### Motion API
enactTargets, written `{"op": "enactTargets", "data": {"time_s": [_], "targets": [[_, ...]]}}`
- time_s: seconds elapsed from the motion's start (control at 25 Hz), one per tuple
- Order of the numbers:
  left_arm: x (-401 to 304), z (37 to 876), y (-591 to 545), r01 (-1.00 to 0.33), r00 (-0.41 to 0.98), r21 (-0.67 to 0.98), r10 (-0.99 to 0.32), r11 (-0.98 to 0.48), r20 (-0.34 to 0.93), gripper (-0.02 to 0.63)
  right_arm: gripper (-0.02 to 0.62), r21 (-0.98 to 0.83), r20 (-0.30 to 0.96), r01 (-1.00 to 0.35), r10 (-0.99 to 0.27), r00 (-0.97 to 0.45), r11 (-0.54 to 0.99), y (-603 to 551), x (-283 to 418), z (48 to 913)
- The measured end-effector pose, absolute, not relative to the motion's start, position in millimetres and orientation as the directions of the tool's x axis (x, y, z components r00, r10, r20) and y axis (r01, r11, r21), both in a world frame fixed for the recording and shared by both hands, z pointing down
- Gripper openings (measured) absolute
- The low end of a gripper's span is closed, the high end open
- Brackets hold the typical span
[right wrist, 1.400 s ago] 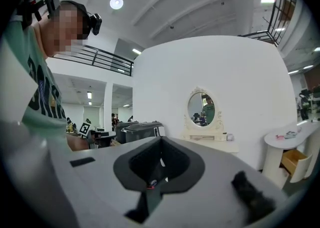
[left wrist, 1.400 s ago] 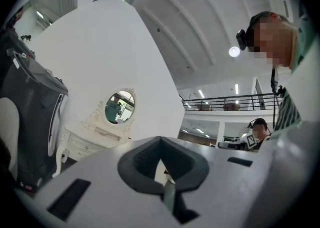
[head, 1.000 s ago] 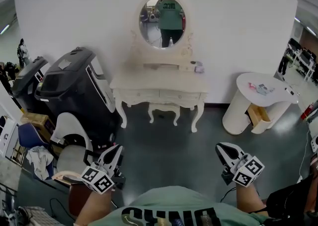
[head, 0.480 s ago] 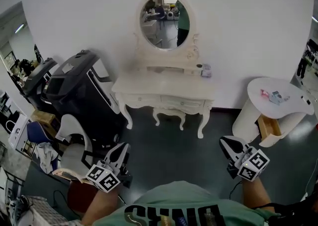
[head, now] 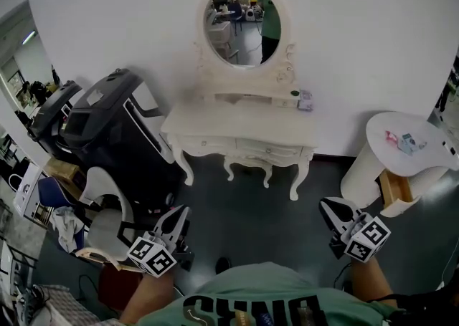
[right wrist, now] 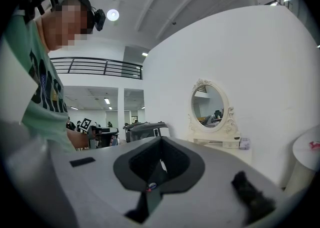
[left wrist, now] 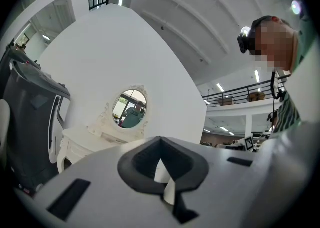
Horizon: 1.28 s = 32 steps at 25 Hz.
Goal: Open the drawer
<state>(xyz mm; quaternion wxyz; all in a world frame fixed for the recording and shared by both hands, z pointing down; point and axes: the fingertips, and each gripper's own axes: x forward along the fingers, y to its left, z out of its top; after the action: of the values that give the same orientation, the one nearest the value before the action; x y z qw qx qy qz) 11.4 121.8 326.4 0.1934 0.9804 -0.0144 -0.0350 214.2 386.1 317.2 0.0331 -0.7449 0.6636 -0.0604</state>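
A cream dressing table (head: 237, 122) with an oval mirror (head: 242, 18) stands against the white wall ahead. Its drawer fronts (head: 267, 150) sit flush under the top. Both grippers are held low and far short of it, over the dark floor. My left gripper (head: 179, 215) is at the lower left with its jaws together and nothing in them. At the lower right my right gripper (head: 330, 206) is likewise shut and empty. The left gripper view shows the table (left wrist: 80, 139) beyond the closed tips (left wrist: 160, 139). From the right gripper view, the table (right wrist: 225, 144) lies past the closed tips (right wrist: 161, 141).
A big black machine (head: 115, 131) stands left of the dressing table, with a white chair (head: 100, 210) and clutter in front of it. A round white side table (head: 401, 149) is at the right. A small box (head: 305, 100) rests on the tabletop's right end.
The dressing table has grown a little larger and slid rightward in the head view as I walk toward it. The reflection in the mirror has shifted right. Both grippers stay shut.
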Motion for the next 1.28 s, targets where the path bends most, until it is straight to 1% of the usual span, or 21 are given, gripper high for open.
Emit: {"op": "enactTargets", "data": {"time_s": [0.2, 0.48, 0.64, 0.76, 0.96, 1.28], "targets": [[33.2, 332.5, 61.4, 0.03, 0.997, 0.389, -0.002, -0.921, -0.082, 0.0, 0.009, -0.103, 0.054, -0.982, -0.987, 0.151, -0.156, 330.0, 223.4, 312.4], [62.7, 317.0, -41.3, 0.102, 0.992, 0.365, 0.067, -0.925, -0.106, 0.0, 0.009, -0.068, 0.043, -0.972, -0.974, 0.222, -0.224, 241.9, 233.7, 292.2], [69.7, 316.9, -88.1, 0.115, 0.99, 0.368, 0.077, -0.923, -0.117, 0.0, 0.009, -0.063, 0.052, -0.971, -0.973, 0.226, -0.23, 192.2, 238.1, 293.6], [65.8, 319.9, -118.3, 0.1, 0.991, 0.371, 0.06, -0.923, -0.116, 0.0, 0.009, -0.061, 0.061, -0.975, -0.976, 0.209, -0.213, 156.9, 239.5, 295.3], [55.8, 322.9, -159.7, 0.041, 0.993, 0.38, -0.003, -0.924, -0.114, 0.0, 0.009, -0.049, 0.062, -0.986, -0.986, 0.155, -0.158, 105.6, 247.3, 292.0], [59.4, 330.2, -183.4, -0.058, 0.992, 0.377, -0.095, -0.924, -0.08, 0.0, 0.009, -0.075, 0.061, -0.995, -0.996, 0.068, -0.072, 62.5, 280.2, 303.5]]}}
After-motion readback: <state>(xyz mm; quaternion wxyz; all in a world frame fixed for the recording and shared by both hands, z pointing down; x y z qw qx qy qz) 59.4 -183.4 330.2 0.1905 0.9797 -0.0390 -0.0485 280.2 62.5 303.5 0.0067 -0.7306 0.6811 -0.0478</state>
